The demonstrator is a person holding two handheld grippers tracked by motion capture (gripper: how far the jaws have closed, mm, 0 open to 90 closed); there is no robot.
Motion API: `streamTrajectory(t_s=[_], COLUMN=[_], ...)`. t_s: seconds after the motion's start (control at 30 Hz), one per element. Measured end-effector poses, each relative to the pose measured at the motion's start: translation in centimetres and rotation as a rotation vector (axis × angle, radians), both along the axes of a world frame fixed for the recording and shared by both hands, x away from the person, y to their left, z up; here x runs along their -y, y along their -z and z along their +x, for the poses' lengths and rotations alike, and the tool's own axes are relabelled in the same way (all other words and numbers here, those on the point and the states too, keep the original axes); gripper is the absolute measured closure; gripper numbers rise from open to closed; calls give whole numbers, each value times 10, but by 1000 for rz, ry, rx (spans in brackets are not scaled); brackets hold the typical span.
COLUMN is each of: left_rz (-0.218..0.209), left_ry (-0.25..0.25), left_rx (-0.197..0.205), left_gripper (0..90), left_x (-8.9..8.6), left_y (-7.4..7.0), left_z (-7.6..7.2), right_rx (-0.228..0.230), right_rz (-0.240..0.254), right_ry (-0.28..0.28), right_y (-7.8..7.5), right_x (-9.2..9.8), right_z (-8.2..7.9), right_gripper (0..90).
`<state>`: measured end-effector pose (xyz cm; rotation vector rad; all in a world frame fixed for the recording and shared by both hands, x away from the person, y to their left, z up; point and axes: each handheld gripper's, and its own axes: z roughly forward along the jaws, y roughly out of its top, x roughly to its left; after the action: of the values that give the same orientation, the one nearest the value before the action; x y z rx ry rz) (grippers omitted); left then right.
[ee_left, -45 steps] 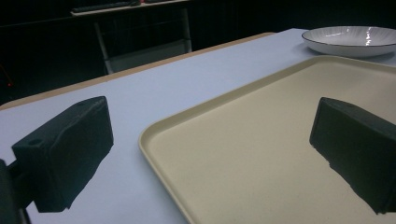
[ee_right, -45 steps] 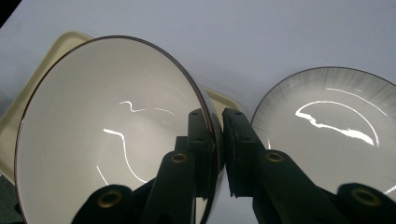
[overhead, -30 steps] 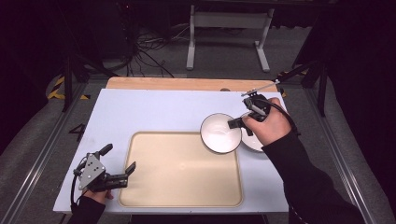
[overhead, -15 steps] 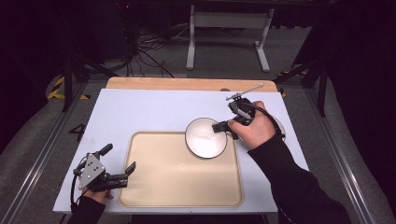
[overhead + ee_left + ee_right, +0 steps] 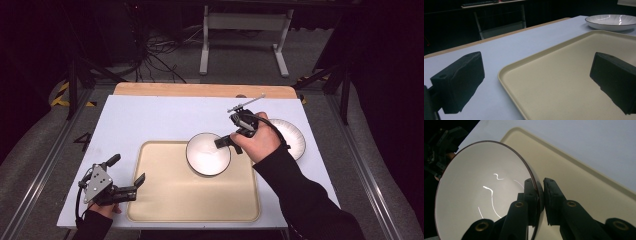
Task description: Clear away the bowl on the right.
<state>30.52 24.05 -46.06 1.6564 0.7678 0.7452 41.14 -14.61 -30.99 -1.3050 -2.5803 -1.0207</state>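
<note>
R hand-held gripper (image 5: 223, 142) pinches white bowl (image 5: 207, 154) rim, probably just above tray (image 5: 165, 200); L hand-held gripper (image 5: 126, 176) wide.

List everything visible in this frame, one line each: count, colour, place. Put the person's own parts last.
Tray: 1, beige, near middle of the table.
Bowl: 1, white with dark rim, over the tray's far right corner, rim pinched by the right gripper.
Plate: 1, white, on the table right of the tray.
Table: 1, pale blue top, wooden far edge.
Left gripper: 1, black, open, at the tray's near left corner.
Right gripper: 1, black, shut on the bowl.
</note>
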Motion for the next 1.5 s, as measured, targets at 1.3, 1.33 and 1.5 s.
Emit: streamTrajectory(t_s=[1.3, 1.33, 1.5], left_rz=[3, 3, 3], left_ry=[6, 7, 7], left_rx=[0, 0, 0], left_gripper=[1, 2, 1], left_x=[0, 0, 0], left_y=[0, 0, 0], left_z=[0, 0, 0], right_rx=[-107, -107, -105], right_rz=[-137, -139, -153], right_ry=[-18, -17, -21], right_y=[75, 76, 80], right_x=[-42, -43, -46], right_z=[7, 7, 7], right_gripper=[792, 792, 790])
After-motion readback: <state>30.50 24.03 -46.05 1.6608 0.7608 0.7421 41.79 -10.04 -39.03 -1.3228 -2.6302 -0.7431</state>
